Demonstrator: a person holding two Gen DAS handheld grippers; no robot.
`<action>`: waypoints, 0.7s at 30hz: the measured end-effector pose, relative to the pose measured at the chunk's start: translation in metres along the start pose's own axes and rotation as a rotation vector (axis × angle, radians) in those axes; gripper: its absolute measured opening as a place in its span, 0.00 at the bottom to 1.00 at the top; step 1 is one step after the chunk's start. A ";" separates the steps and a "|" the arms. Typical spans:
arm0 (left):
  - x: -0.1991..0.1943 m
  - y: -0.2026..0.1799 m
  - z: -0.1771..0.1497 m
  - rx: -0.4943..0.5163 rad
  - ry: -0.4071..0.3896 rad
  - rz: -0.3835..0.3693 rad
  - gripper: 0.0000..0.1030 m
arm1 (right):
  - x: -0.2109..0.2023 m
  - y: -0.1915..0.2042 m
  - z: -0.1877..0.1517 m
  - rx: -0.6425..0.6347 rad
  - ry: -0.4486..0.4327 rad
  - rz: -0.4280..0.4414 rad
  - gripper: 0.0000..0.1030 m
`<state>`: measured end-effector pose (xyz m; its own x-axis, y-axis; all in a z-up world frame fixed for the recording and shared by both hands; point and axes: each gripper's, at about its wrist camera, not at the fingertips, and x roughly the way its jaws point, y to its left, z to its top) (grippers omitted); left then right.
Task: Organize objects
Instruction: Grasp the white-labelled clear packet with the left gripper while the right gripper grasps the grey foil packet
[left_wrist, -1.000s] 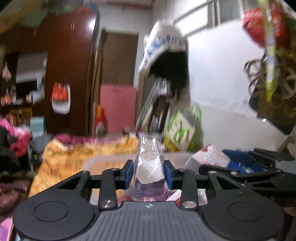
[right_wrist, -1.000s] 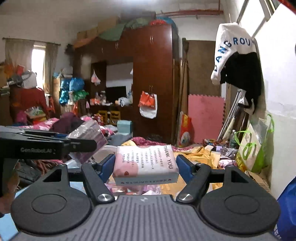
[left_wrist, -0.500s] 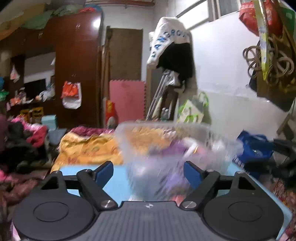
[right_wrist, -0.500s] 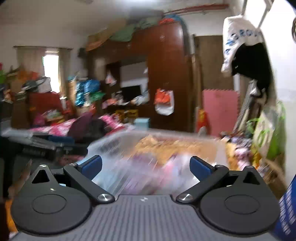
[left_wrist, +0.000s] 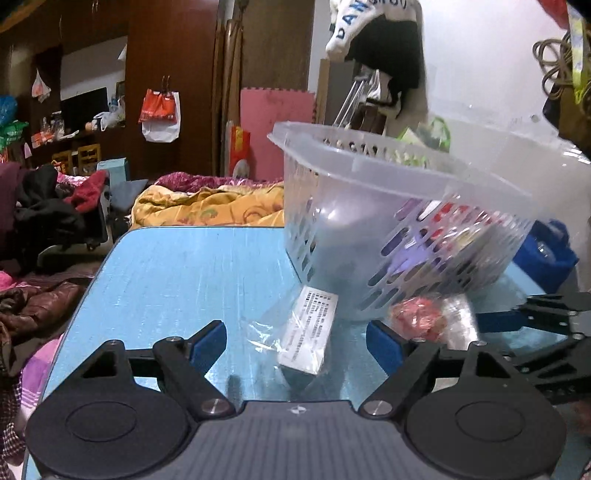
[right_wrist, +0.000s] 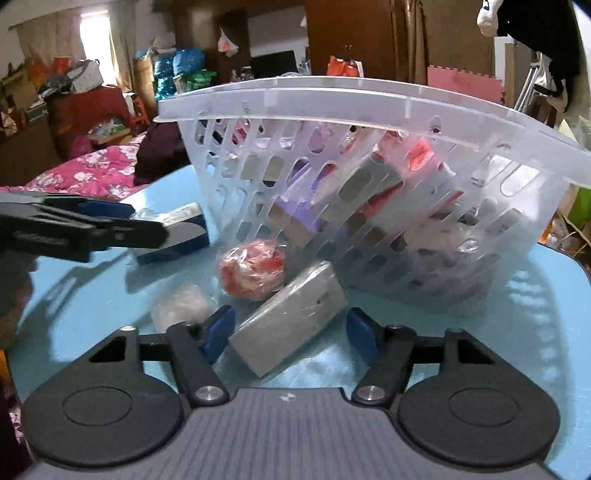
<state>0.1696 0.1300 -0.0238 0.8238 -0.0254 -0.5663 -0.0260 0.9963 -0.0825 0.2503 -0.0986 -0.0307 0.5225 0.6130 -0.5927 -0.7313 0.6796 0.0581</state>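
A translucent slotted basket (right_wrist: 369, 155) full of wrapped packages stands on the blue table (left_wrist: 177, 280). In the left wrist view my left gripper (left_wrist: 295, 345) is open, with a dark blue box in a clear bag (left_wrist: 306, 339) lying between its fingers, untouched. In the right wrist view my right gripper (right_wrist: 290, 330) has its jaws closing around a grey wrapped box (right_wrist: 288, 317) that lies on the table; the right pad (right_wrist: 360, 332) still stands clear of it. A red wrapped ball (right_wrist: 251, 273) lies just beyond, against the basket.
A small pale wrapped item (right_wrist: 181, 306) lies left of the grey box. My left gripper (right_wrist: 110, 221) reaches in from the left over the dark blue box (right_wrist: 177, 236). Bedding (left_wrist: 207, 206) and clothes lie beyond the table's far edge.
Both grippers let go of their packages above the basket, opened, and dropped to table level in front of it. The right jaws have since narrowed around the grey box.
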 end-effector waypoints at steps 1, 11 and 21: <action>0.004 -0.001 0.001 0.006 0.011 0.003 0.83 | -0.005 -0.001 -0.003 -0.003 -0.004 -0.004 0.55; 0.013 -0.013 -0.005 0.043 0.037 0.005 0.48 | -0.054 -0.019 -0.043 0.013 -0.076 -0.034 0.39; 0.005 -0.029 -0.011 0.111 0.004 -0.026 0.44 | -0.048 -0.024 -0.041 0.028 -0.068 -0.006 0.41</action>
<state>0.1685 0.1005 -0.0334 0.8214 -0.0518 -0.5680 0.0587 0.9983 -0.0060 0.2250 -0.1613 -0.0370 0.5562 0.6343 -0.5370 -0.7160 0.6937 0.0778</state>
